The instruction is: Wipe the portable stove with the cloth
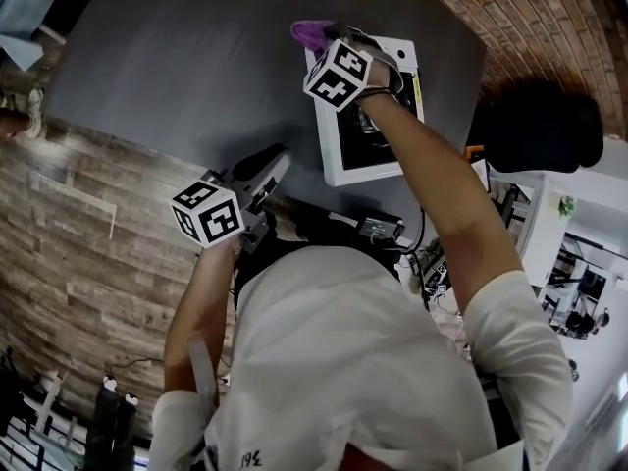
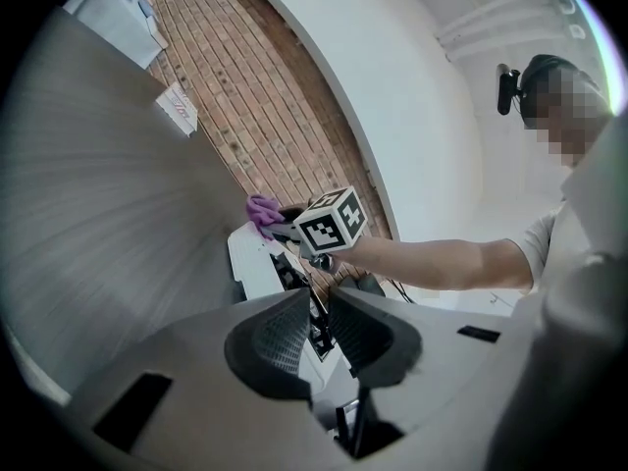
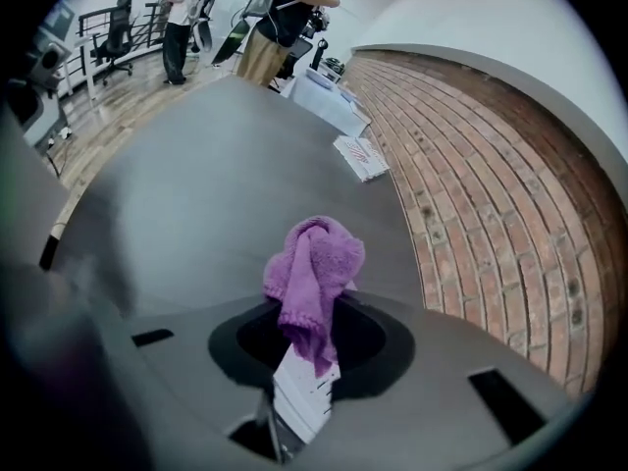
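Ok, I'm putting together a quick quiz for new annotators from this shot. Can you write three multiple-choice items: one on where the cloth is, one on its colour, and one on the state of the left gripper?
1. Where is the cloth?
A. Lying flat on the floor
B. Between the jaws of the right gripper, by the far left corner of the stove
C. Draped over the person's shoulder

2. What colour is the cloth?
A. Purple
B. Yellow
C. White

3. What state is the left gripper in?
A. Clamped on the stove
B. Holding a sponge
C. Empty, jaws slightly apart, away from the stove

Answers:
1 B: the right gripper view shows the cloth pinched in its jaws, and the head view places it at that corner.
2 A: it looks purple in every view.
3 C: the left gripper view shows a bare gap between the jaws, with the stove well beyond them.
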Tool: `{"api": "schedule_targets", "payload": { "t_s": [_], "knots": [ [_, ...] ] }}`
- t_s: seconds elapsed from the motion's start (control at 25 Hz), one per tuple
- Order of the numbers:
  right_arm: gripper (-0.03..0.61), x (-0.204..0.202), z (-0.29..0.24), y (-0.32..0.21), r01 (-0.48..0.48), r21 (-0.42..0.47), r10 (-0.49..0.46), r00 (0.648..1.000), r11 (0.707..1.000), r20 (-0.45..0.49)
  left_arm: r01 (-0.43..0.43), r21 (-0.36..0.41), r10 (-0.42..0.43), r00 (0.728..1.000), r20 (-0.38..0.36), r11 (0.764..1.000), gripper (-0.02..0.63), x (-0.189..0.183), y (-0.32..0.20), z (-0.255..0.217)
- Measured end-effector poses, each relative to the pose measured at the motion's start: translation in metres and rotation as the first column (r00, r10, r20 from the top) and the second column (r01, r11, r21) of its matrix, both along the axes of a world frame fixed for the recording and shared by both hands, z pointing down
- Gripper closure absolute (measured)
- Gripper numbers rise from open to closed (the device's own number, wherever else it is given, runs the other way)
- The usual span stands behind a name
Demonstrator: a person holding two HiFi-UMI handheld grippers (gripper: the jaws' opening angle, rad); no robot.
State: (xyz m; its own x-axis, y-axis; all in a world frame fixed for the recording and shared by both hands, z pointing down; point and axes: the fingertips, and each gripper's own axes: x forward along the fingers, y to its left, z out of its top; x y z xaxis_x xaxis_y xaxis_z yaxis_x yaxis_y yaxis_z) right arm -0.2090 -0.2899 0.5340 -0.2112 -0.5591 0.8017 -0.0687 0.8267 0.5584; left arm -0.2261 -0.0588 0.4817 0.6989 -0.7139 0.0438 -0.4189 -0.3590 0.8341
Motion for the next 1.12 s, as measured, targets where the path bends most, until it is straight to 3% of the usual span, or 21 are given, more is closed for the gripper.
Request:
{"api": "schedule_targets", "payload": {
  "t_s": [0.4, 0.64, 1.12],
  "knots": [
    [0.476, 0.0, 0.003, 0.033, 0.045, -0.04, -0.045, 0.999, 0.998, 0.019, -0.048, 0.0, 0.048, 0.999, 0.001, 0.999, 0.548, 0.021, 0.001, -0.001],
    [0.476, -0.001, 0.008, 0.06, 0.138, -0.042, -0.138, 0.99, 0.99, -0.012, -0.063, 0.002, 0.063, 0.998, 0.006, 0.998, 0.548, 0.03, -0.001, -0.003],
    [0.476, 0.017, 0.008, 0.098, 0.192, -0.041, -0.192, 0.981, 0.98, 0.021, -0.1, 0.004, 0.1, 0.995, 0.009, 0.995, 0.548, 0.052, 0.005, -0.004]
  ]
}}
